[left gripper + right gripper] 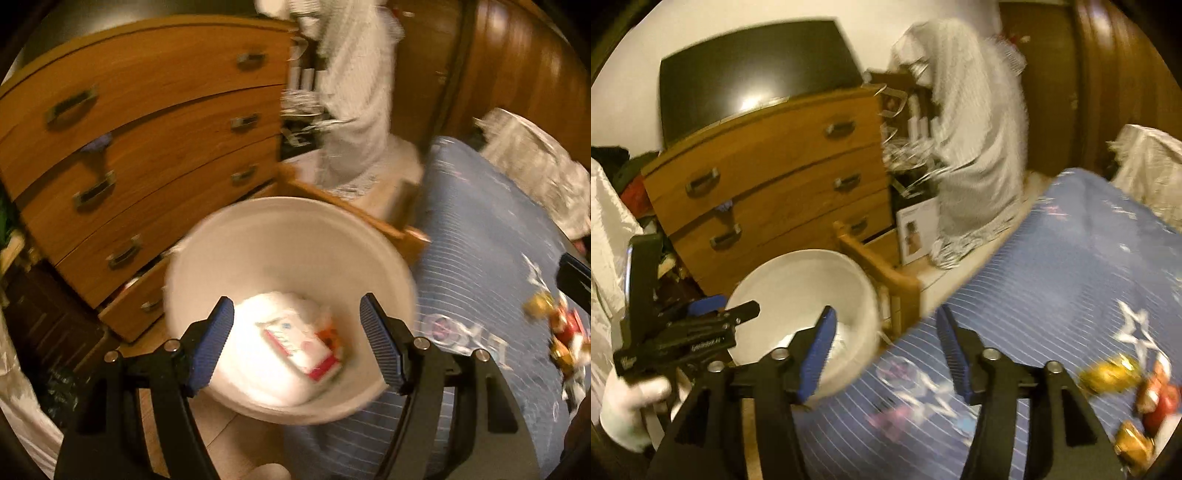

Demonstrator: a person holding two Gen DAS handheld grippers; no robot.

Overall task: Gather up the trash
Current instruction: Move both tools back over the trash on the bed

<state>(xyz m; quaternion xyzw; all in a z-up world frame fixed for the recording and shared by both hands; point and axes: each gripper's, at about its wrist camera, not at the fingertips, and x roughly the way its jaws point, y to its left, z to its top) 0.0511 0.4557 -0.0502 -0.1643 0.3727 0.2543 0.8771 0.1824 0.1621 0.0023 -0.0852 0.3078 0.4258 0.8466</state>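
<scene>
A white round bin (288,236) stands on the floor beside the bed. Inside it lie white crumpled paper and a white-and-red carton (303,347). My left gripper (297,332) is open and empty, hovering just above the bin's mouth. In the right wrist view the bin (798,280) is at the lower left, with the left gripper (713,314) beside it. My right gripper (886,343) is open and empty, above the bed's edge. Gold and red wrappers (1130,391) lie on the blue bedspread to its right; they also show in the left wrist view (557,332).
A wooden chest of drawers (147,147) stands behind the bin, its lowest drawer pulled out. A blue striped bedspread (1052,295) with star prints covers the bed. White cloth (354,92) hangs near a dark wooden wardrobe (517,66). A dark screen (746,70) sits on the chest.
</scene>
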